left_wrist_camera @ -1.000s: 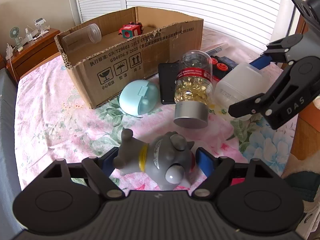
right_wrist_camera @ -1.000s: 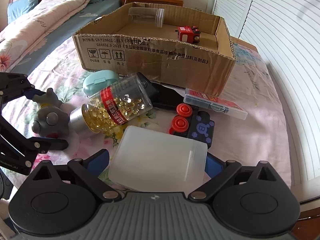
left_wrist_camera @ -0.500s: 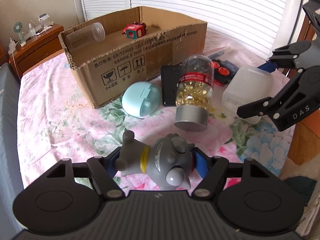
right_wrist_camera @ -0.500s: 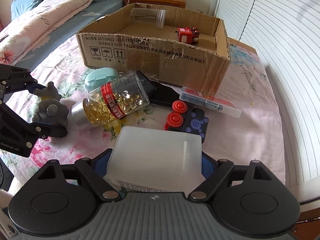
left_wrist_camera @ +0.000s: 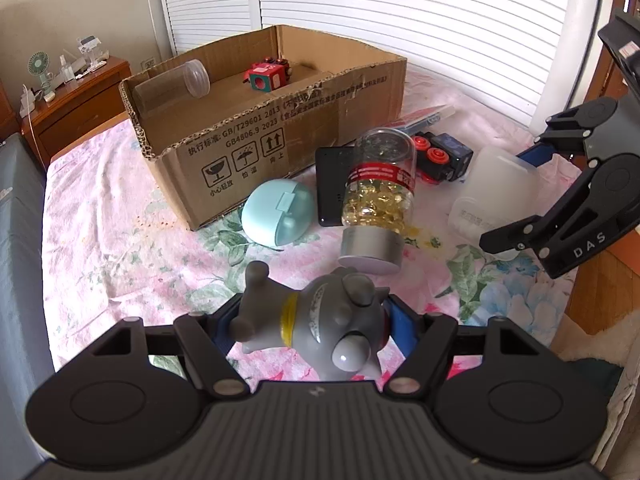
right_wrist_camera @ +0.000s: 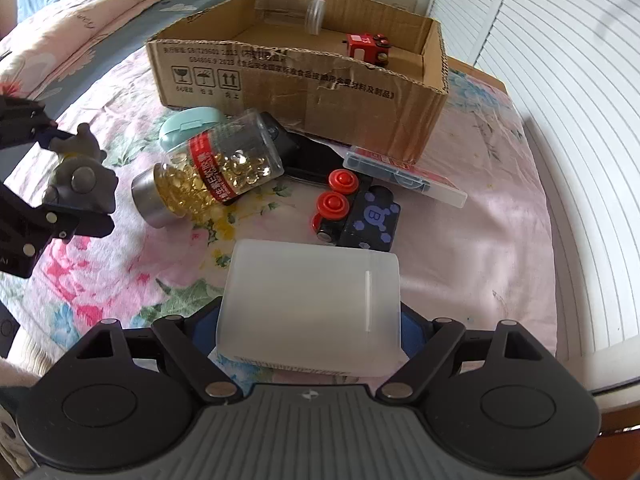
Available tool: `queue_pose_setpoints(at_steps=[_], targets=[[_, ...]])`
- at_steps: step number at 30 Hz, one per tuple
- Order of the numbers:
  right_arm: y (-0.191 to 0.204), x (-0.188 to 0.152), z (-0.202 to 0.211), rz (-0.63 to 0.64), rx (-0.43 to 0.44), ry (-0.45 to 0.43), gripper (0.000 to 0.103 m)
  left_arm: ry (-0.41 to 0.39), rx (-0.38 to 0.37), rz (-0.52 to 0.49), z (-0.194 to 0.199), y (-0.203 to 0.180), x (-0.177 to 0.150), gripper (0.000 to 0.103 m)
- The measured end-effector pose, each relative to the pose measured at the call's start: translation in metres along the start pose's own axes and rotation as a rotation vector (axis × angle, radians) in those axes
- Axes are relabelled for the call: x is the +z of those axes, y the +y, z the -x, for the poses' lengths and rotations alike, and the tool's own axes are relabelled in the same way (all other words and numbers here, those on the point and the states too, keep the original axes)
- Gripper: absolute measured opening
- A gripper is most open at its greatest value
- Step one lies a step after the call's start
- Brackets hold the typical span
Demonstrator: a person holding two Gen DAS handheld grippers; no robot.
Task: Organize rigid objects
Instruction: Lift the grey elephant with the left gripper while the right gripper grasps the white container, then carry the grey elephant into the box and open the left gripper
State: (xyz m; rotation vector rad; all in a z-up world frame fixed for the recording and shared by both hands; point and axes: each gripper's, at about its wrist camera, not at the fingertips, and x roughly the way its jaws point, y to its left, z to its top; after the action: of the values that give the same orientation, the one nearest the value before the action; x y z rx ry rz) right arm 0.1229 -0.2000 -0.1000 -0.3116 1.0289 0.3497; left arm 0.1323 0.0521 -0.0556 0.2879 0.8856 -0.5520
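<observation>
The cardboard box (left_wrist_camera: pixel 280 120) carries printed Chinese text with "GB/T29601 2013" and "GB4806.9 2023", plus fragile, keep-dry and this-way-up symbols. The right gripper (left_wrist_camera: pixel 516 196) bears the letters "DAS" on its arm. A dark blue toy block (right_wrist_camera: pixel 372 220) shows a "B". The pill bottle (right_wrist_camera: pixel 212 176), full of yellow capsules under a red label, lies on the floral bedspread (left_wrist_camera: pixel 120 240). The left gripper (left_wrist_camera: pixel 308 320) has its fingers narrowed onto a grey rubber toy figure (left_wrist_camera: pixel 320 320) with a yellow collar, at the near edge of the bed. The right gripper's fingers clamp a frosted white plastic container (right_wrist_camera: pixel 312 300), held wide. Inside the box lie a clear jar (left_wrist_camera: pixel 172 84) and a red toy cube (left_wrist_camera: pixel 268 76).
</observation>
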Motion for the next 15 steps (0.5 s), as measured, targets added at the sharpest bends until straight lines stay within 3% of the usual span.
queue_pose_setpoints(at_steps=[6,15], targets=[[0.005,0.006,-0.012,-0.028,-0.033,0.052,0.091,-0.004,-0.006,0.004,0.001,0.002,0.0,0.073],[0.0,0.004,0.0,-0.01,-0.049,0.023,0.086,-0.009,-0.005,0.019,0.007,0.004,0.003,0.073]])
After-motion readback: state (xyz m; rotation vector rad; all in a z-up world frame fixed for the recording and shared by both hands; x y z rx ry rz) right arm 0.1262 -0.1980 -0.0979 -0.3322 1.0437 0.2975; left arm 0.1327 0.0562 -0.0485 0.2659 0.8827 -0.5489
